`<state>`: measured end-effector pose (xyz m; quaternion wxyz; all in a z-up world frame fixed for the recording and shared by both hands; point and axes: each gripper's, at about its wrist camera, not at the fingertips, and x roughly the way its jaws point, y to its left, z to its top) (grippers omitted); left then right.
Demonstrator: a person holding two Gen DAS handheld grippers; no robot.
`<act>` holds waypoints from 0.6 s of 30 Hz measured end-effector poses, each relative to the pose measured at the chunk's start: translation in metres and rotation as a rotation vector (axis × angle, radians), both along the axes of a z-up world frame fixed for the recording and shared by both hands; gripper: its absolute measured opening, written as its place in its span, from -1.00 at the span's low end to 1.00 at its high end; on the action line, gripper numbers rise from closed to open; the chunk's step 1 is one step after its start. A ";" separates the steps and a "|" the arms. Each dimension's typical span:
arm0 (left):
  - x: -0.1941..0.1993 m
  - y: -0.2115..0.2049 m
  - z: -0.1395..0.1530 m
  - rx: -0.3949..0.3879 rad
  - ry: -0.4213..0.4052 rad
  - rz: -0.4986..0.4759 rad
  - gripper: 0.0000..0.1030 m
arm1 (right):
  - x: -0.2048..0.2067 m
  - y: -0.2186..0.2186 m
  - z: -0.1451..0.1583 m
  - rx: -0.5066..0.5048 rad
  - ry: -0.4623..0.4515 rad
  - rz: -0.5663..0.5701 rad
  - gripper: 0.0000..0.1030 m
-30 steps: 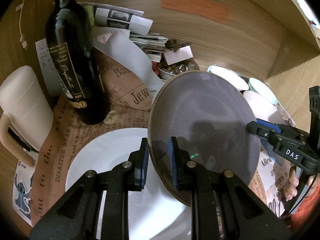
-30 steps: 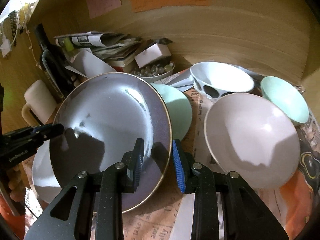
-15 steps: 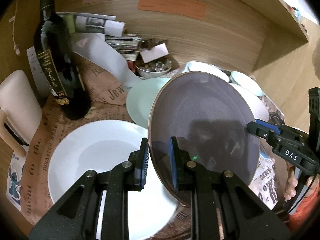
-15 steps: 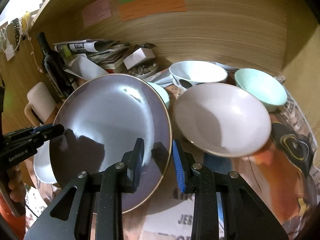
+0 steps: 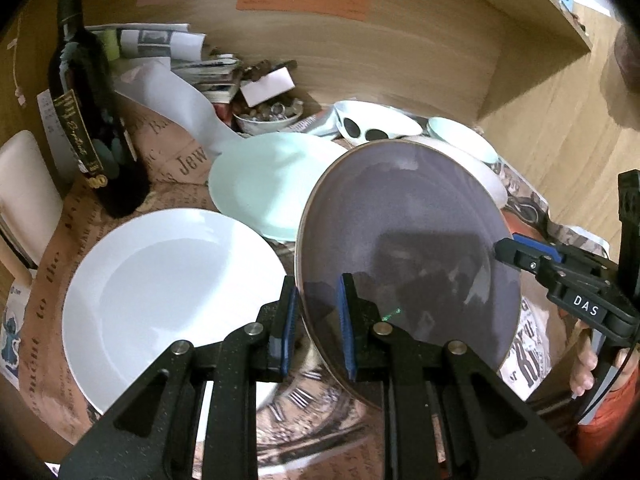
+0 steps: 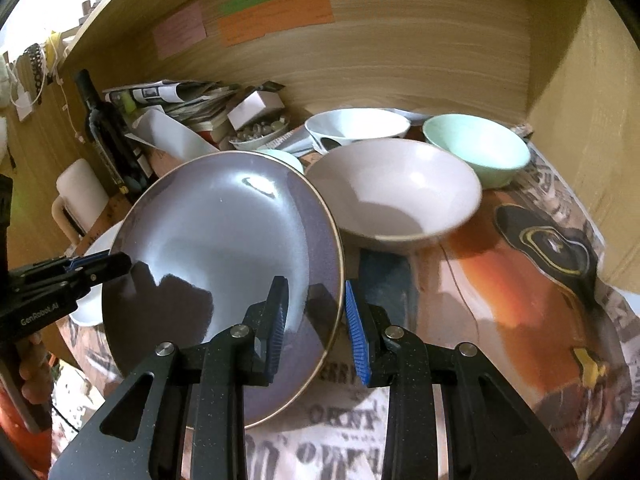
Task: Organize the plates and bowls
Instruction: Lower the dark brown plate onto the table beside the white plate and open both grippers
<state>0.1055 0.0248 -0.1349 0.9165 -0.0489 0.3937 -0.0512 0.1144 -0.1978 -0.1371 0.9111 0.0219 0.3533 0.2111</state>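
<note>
The glossy grey plate (image 5: 404, 240), round with a thin gold rim, hangs tilted above the newspaper-covered worktop (image 6: 520, 280). The left gripper (image 5: 316, 324) pinches its near-left edge, the right gripper (image 6: 316, 320) the opposite edge, fingers straddling the rim. A smooth white plate (image 5: 160, 280) lies flat beside it, a pale mint plate (image 5: 264, 184) behind. Compared with a second ago, the grey plate sits further clear of the white plate, and the beige bowl (image 6: 396, 196) looks farther away.

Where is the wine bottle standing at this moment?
In the left wrist view the wine bottle stands upright at the far left, behind the white plate and beside the cream mug, near the wooden back wall.
</note>
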 end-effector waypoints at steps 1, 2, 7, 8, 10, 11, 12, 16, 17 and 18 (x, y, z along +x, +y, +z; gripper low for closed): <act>0.001 -0.001 -0.001 -0.001 0.004 -0.001 -0.63 | -0.001 -0.002 -0.001 -0.002 0.001 -0.001 -0.49; 0.000 -0.003 -0.002 -0.003 0.011 -0.004 -0.63 | -0.003 -0.004 -0.002 -0.005 0.002 -0.002 -0.49; -0.004 -0.011 -0.009 -0.006 0.037 -0.014 -0.63 | -0.009 -0.013 -0.008 -0.011 0.016 -0.010 -0.48; -0.004 -0.011 -0.010 -0.008 0.040 -0.015 -0.63 | -0.009 -0.014 -0.009 -0.010 0.019 -0.011 -0.48; -0.005 -0.014 -0.013 -0.007 0.047 -0.018 -0.63 | -0.011 -0.017 -0.012 -0.012 0.025 -0.014 -0.48; -0.006 -0.016 -0.015 -0.005 0.051 -0.019 -0.63 | -0.011 -0.018 -0.013 -0.014 0.027 -0.014 -0.48; -0.006 -0.017 -0.015 -0.003 0.053 -0.021 -0.63 | -0.012 -0.018 -0.014 -0.015 0.030 -0.015 -0.48; -0.005 -0.020 -0.019 0.005 0.062 -0.026 -0.63 | -0.014 -0.021 -0.019 -0.025 0.042 -0.017 -0.48; -0.005 -0.021 -0.020 0.006 0.064 -0.026 -0.63 | -0.014 -0.022 -0.020 -0.027 0.046 -0.017 -0.48; -0.005 -0.022 -0.021 0.006 0.068 -0.029 -0.63 | -0.014 -0.022 -0.021 -0.028 0.048 -0.017 -0.49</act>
